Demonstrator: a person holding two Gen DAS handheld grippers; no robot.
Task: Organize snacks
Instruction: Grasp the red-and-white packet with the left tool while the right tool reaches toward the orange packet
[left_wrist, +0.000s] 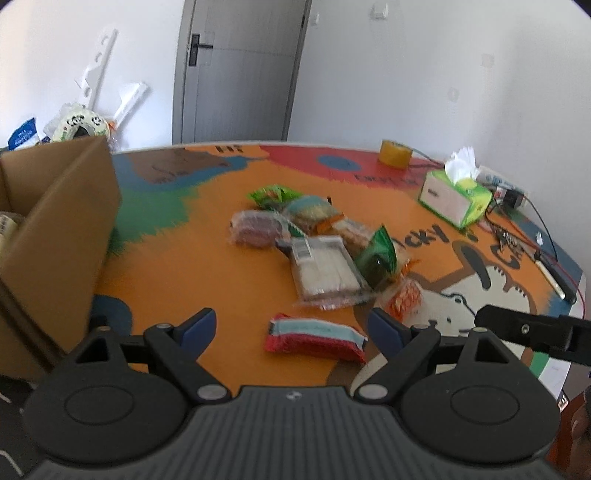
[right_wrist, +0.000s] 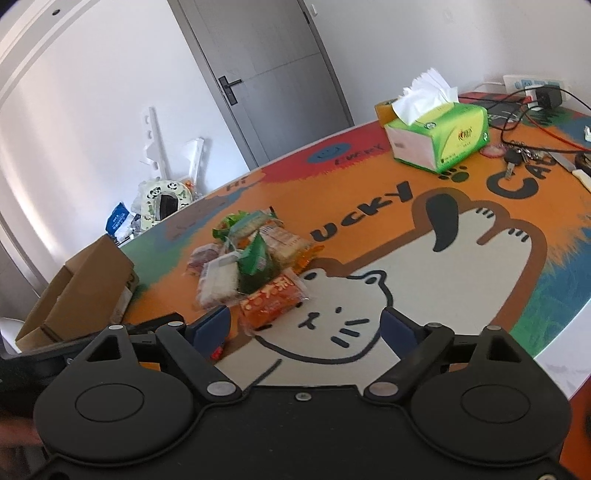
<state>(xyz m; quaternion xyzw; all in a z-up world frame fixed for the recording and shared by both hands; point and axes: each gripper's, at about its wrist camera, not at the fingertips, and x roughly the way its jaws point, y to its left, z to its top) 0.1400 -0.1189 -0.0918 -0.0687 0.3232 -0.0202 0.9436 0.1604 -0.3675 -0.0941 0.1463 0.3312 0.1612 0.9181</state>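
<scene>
A loose pile of snack packets (left_wrist: 314, 240) lies mid-table on a colourful cat-print mat (left_wrist: 221, 288); in the right wrist view the pile (right_wrist: 247, 258) sits ahead and to the left. A red packet with a pale blue band (left_wrist: 314, 338) lies apart from the pile, just ahead of my left gripper (left_wrist: 291, 325), which is open, its pads clear of the packet. My right gripper (right_wrist: 306, 325) is open over the cat drawing with nothing held. An orange packet (right_wrist: 269, 302) lies just beyond its left finger. Part of the right gripper's black body (left_wrist: 535, 328) shows at the right.
An open cardboard box (left_wrist: 55, 229) stands at the table's left edge, also in the right wrist view (right_wrist: 81, 291). A green tissue box (left_wrist: 456, 197), a tape roll (left_wrist: 395, 153), keys (right_wrist: 517, 155) and cables occupy the far right. A door and clutter are behind.
</scene>
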